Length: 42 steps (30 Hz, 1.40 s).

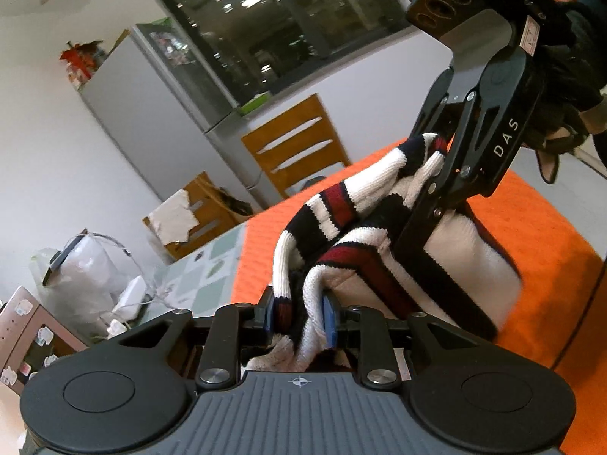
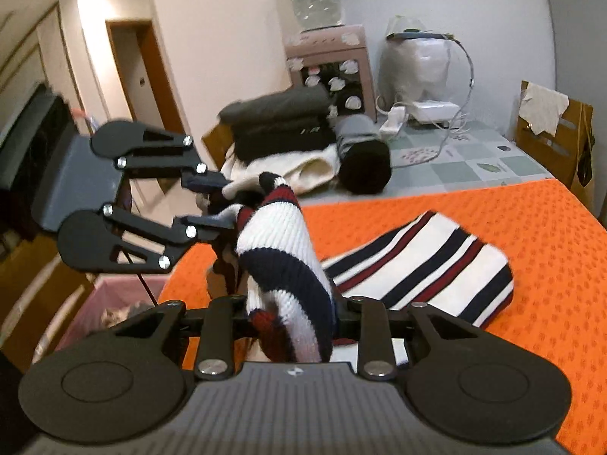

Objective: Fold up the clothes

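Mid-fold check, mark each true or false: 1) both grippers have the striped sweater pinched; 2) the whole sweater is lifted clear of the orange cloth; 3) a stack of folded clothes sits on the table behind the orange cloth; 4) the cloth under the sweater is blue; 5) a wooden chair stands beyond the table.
1) True. The left gripper and the right gripper both clamp the striped sweater.
2) False. Part of the sweater lies on the orange cloth.
3) True. The folded clothes are stacked there.
4) False. It is orange.
5) True. The wooden chair stands behind the table's far edge.
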{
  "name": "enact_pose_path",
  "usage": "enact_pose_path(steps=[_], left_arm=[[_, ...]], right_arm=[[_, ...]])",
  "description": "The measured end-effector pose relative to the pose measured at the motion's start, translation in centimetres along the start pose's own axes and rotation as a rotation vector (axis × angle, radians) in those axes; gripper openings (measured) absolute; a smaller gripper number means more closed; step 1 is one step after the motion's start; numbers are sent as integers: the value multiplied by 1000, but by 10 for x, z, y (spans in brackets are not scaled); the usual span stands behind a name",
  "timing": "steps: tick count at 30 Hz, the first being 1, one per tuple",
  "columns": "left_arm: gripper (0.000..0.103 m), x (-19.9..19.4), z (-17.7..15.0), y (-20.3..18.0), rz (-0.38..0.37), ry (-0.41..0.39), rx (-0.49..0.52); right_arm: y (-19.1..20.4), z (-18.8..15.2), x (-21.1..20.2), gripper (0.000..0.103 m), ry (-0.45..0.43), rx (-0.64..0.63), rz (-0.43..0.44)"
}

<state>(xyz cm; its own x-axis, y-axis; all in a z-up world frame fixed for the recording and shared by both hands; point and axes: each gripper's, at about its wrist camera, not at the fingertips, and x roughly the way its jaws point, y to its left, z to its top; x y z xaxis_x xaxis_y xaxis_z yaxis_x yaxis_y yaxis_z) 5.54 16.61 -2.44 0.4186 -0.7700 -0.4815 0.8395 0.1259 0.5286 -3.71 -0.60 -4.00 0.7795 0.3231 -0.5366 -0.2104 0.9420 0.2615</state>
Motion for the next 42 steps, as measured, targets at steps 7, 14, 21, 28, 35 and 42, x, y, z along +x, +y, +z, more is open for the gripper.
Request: enact_pose_path(steps=[7, 14, 21, 28, 35, 42], left_arm=[[28, 81, 37, 25, 81, 107, -78], [30, 165, 46, 27, 96, 243, -153], [39, 197, 31, 30, 112, 334, -300], [54, 119, 53, 58, 229, 251, -570], [56, 51, 62, 29, 296, 271, -768], [70, 40, 84, -40, 483, 380, -891]], right_arm=[[-99, 33, 23, 32, -26, 116, 93], [-195, 27, 65, 32, 22, 283, 150], [-247, -5, 114, 32, 126, 477, 191], [-251, -8, 123, 33, 156, 512, 188], [-247, 11, 115, 39, 172, 488, 170], [-247, 37, 102, 54, 191, 252, 120]])
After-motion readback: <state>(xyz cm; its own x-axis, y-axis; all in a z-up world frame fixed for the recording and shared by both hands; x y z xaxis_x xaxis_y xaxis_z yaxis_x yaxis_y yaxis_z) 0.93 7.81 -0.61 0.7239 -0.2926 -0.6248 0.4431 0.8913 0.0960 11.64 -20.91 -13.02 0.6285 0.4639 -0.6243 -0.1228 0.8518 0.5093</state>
